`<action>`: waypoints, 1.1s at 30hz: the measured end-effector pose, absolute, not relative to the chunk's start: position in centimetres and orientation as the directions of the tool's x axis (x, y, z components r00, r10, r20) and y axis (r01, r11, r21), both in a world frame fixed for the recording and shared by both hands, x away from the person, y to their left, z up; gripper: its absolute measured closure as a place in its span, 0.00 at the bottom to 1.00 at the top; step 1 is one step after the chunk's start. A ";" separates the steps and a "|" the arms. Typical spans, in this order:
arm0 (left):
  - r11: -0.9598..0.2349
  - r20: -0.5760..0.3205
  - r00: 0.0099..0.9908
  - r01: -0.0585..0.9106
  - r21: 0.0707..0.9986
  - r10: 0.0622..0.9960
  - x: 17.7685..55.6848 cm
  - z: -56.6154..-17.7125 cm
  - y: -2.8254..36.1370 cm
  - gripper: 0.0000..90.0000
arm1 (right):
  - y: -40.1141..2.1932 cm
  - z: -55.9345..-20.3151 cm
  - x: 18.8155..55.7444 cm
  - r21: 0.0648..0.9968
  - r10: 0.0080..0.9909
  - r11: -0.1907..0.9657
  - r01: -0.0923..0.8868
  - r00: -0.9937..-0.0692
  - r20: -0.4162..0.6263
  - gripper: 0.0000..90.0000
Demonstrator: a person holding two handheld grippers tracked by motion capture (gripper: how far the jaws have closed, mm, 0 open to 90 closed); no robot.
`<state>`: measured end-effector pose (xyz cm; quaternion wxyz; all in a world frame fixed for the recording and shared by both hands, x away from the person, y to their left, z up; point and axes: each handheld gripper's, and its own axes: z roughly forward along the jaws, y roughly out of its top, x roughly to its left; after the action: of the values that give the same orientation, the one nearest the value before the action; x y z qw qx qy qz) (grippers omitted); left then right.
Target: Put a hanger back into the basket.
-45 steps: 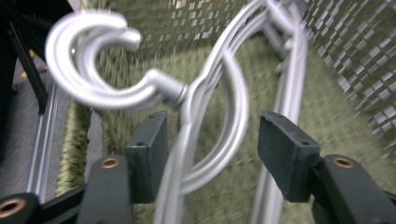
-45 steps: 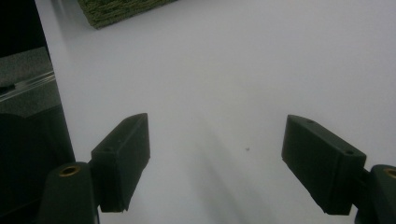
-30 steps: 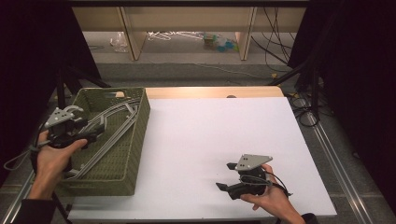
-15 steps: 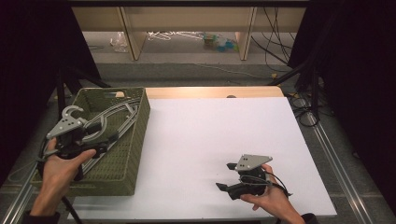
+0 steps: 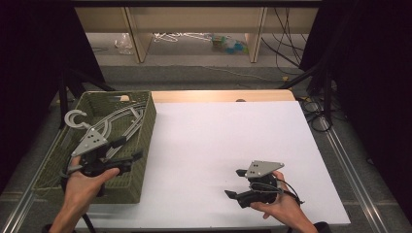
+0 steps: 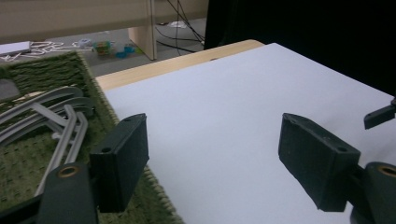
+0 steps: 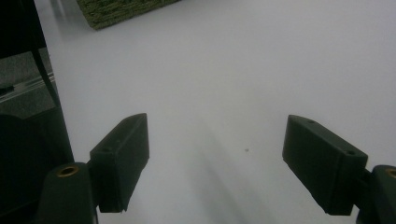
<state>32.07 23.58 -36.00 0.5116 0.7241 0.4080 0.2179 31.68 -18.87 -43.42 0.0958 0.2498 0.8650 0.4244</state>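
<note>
I'm working over the white tabletop (image 5: 218,145), basket (image 5: 142,145) sitting at its left edge. Grey hangers (image 5: 121,119) are lying in the basket, long axis running toward its far end. My left claw (image 5: 127,151) is hovering over the basket's near-right rim, released after just opening, nothing between its jaws; hangers lying just beyond-left of it. My right claw (image 5: 235,183), released, empty, is resting well right of the basket, so left is nearer.

Coarse woven green basket (image 5: 141,141) holding smooth matt grey plastic hangers (image 5: 119,121), on a smooth matt white tabletop (image 5: 233,141) with a bare wooden far edge (image 5: 218,95).
</note>
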 end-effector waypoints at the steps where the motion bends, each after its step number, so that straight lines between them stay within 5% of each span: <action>1: -0.139 -0.104 0.575 0.364 0.921 0.811 32.0 -36.1 23.3 0.27 | -18.9 -43.4 31.7 0.783 0.514 0.514 0.351 -0.856 0.046 0.26; 33: -0.191 -0.079 0.716 0.289 0.938 0.694 28.9 -42.1 16.4 0.23 | -18.8 -43.3 31.5 0.805 0.505 0.499 0.321 -0.863 0.031 0.23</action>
<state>28.92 16.44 -42.06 0.5447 0.7491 0.3280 0.1859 31.49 -18.81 -43.27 0.1046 0.2403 0.8595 0.4389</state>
